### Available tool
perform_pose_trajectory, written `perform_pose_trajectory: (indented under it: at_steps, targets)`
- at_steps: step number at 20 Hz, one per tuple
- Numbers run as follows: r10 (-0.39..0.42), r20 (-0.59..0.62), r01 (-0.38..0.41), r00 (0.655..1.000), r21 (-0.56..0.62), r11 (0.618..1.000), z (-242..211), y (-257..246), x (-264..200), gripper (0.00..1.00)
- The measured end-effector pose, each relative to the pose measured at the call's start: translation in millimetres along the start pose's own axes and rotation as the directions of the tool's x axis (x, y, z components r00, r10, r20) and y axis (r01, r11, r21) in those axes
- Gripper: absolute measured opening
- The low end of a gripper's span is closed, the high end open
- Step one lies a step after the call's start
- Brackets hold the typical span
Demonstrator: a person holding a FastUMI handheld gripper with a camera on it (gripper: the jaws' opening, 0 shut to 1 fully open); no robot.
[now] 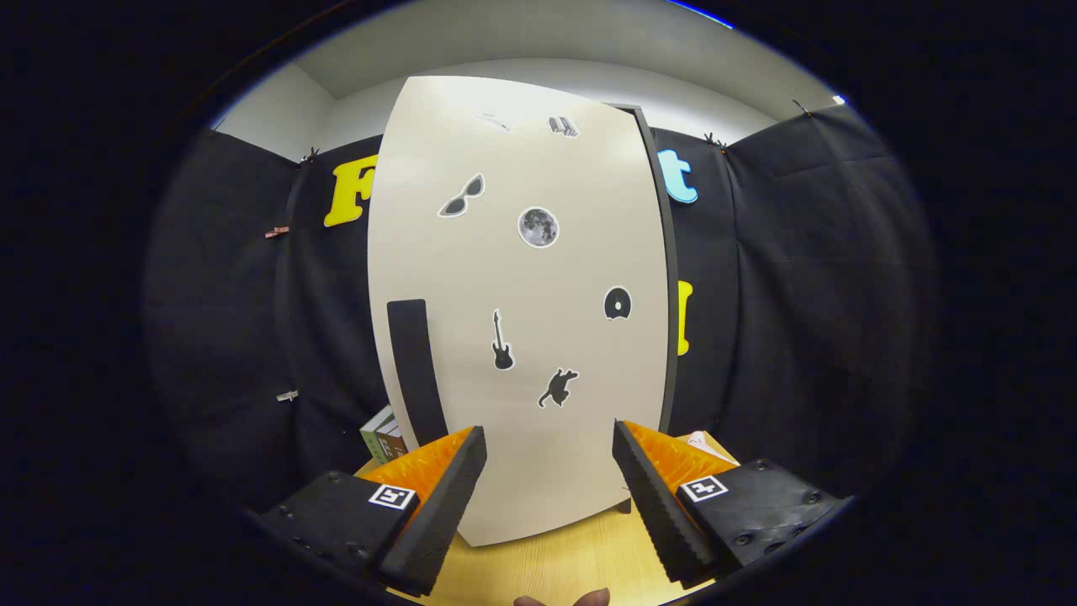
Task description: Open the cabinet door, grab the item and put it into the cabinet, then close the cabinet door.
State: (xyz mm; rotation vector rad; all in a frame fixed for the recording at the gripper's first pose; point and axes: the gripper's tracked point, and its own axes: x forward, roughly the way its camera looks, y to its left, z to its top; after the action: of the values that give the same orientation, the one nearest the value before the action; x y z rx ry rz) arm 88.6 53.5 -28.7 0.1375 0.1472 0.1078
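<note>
A tall cabinet stands just ahead of me on a wooden table [555,560]. Its pale door [522,337] is closed and faces me, dotted with small stickers. A black vertical handle strip [416,370] runs down the door's left side. My gripper [549,488] is open, its fingers spread wide in front of the door's lower part with nothing between them. A boxed item [383,436] peeks out on the table behind the cabinet's lower left corner, beyond my left finger.
Black cloth walls close in on both sides and behind the cabinet. A piece of paper [702,441] lies on the table by the cabinet's right side. Fingertips of a person's hand [562,599] show under the gripper.
</note>
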Motion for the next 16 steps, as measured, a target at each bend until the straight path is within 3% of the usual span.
perform_pose_trajectory:
  at_steps: [16]
  targets:
    - [-0.017,-0.004,0.017,1.000,0.009,1.000,-2.7,-6.9,-3.1,0.98]
